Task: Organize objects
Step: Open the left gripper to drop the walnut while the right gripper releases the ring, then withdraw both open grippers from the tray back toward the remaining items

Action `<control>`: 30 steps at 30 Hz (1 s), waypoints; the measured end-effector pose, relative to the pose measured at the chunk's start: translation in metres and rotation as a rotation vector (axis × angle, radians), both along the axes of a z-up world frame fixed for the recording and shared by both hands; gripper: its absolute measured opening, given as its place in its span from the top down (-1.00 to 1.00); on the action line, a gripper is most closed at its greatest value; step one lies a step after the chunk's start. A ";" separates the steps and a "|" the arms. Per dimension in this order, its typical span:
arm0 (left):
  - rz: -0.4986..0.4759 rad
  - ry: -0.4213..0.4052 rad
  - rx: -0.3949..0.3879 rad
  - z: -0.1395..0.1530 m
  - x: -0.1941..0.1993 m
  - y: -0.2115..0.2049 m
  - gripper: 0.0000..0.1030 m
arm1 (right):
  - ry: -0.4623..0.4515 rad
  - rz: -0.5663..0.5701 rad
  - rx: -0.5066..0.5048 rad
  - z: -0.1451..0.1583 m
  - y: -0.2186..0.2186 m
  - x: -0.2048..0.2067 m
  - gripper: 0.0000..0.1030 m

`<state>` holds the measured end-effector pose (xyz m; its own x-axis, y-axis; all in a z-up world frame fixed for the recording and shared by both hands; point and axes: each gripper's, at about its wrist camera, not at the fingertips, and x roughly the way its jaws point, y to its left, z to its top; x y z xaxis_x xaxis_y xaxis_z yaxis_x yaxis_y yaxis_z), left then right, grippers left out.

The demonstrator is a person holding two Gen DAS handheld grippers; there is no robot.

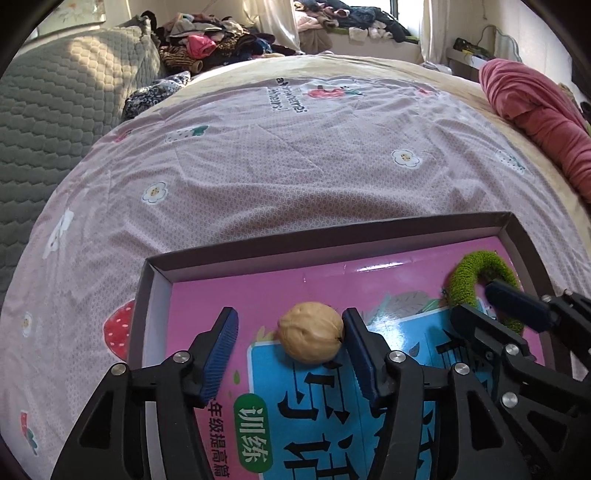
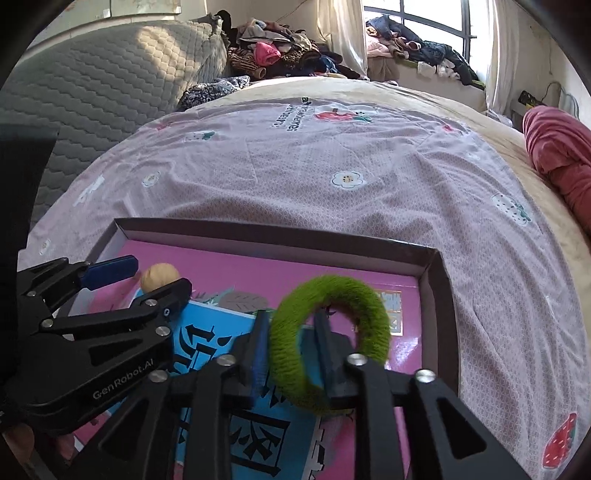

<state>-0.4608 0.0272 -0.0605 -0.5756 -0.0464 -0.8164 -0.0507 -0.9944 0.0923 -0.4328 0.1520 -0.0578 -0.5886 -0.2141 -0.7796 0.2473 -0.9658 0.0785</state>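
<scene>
Nut and ring lie in the box; we lift both open grippers, left and right, straight up, bumping neither.

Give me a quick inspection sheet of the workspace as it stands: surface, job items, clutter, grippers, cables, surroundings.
Surface: pink printed bedsheet over a bed; a shallow box tray lies on it.
Job's things: walnut and fuzzy green ring both in the tray, on a pink and blue book.
Clutter: piled clothes beyond the bed; red cloth roll at the bed's edge.
Grippers: left gripper open, walnut against one pad only; right gripper straddles the ring's band, one finger through its hole, grip not clear.
Cables: a thin cord near the far wall.
Surroundings: grey quilted headboard, curtained window.
</scene>
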 end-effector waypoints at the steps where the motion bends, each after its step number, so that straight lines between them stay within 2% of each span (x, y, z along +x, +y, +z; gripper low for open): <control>1: 0.000 -0.004 -0.003 0.000 0.000 -0.001 -0.22 | 0.005 -0.002 -0.006 0.002 0.001 0.001 0.26; 3: 0.010 -0.006 -0.007 0.000 0.001 -0.003 -0.33 | 0.024 -0.013 -0.008 0.008 0.001 0.004 0.05; 5: 0.018 -0.006 0.000 0.002 0.001 -0.006 -0.40 | 0.040 -0.017 -0.009 0.013 0.001 0.007 -0.03; 14: 0.040 0.059 0.025 0.037 0.008 -0.012 -0.58 | 0.106 -0.059 -0.049 0.037 0.018 0.018 -0.21; 19: 0.031 0.059 0.021 0.052 0.019 -0.016 -0.62 | 0.135 -0.066 -0.063 0.050 0.022 0.025 -0.27; 22: 0.046 0.062 0.031 0.062 0.033 -0.024 -0.63 | 0.170 -0.069 -0.068 0.065 0.024 0.036 -0.30; 28: 0.068 0.117 0.035 0.090 0.068 -0.039 -0.73 | 0.298 -0.072 -0.042 0.113 0.020 0.081 -0.58; 30: 0.071 0.130 0.051 0.098 0.079 -0.043 -0.74 | 0.299 -0.056 -0.041 0.121 0.017 0.093 -0.66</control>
<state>-0.3816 -0.0156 0.0375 -0.6733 -0.0511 -0.7376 0.0289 -0.9987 0.0427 -0.3394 0.1689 0.0633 -0.8027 -0.2022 -0.5611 0.2115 -0.9761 0.0491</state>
